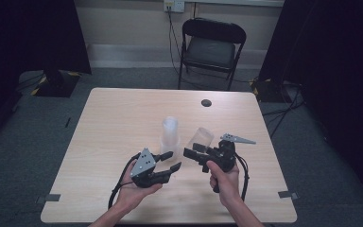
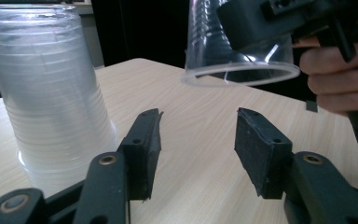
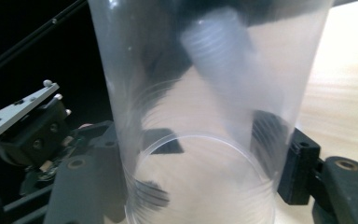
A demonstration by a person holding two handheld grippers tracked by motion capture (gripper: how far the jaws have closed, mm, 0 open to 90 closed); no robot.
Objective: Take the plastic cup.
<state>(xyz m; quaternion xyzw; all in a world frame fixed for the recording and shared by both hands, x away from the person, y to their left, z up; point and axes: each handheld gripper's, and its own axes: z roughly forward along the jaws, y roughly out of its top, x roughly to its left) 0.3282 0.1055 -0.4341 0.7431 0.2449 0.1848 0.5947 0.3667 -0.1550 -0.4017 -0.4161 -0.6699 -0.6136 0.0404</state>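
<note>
A stack of clear plastic cups (image 1: 170,134) stands upside down in the middle of the wooden table (image 1: 118,118). My right gripper (image 1: 194,149) is shut on a single clear cup (image 1: 203,136) and holds it tilted above the table, just right of the stack. In the right gripper view this cup (image 3: 205,116) sits between the two jaws of my right gripper (image 3: 200,182). My left gripper (image 1: 174,160) is open in front of the stack, holding nothing. In the left gripper view its jaws (image 2: 198,128) stand apart, with the stack (image 2: 51,102) to the left and the held cup (image 2: 214,51) at upper right.
A black folding chair (image 1: 211,47) stands beyond the far edge of the table. A dark round spot (image 1: 206,102) marks the tabletop near the back. Cables run over the floor at the right, and dark curtains hang on both sides.
</note>
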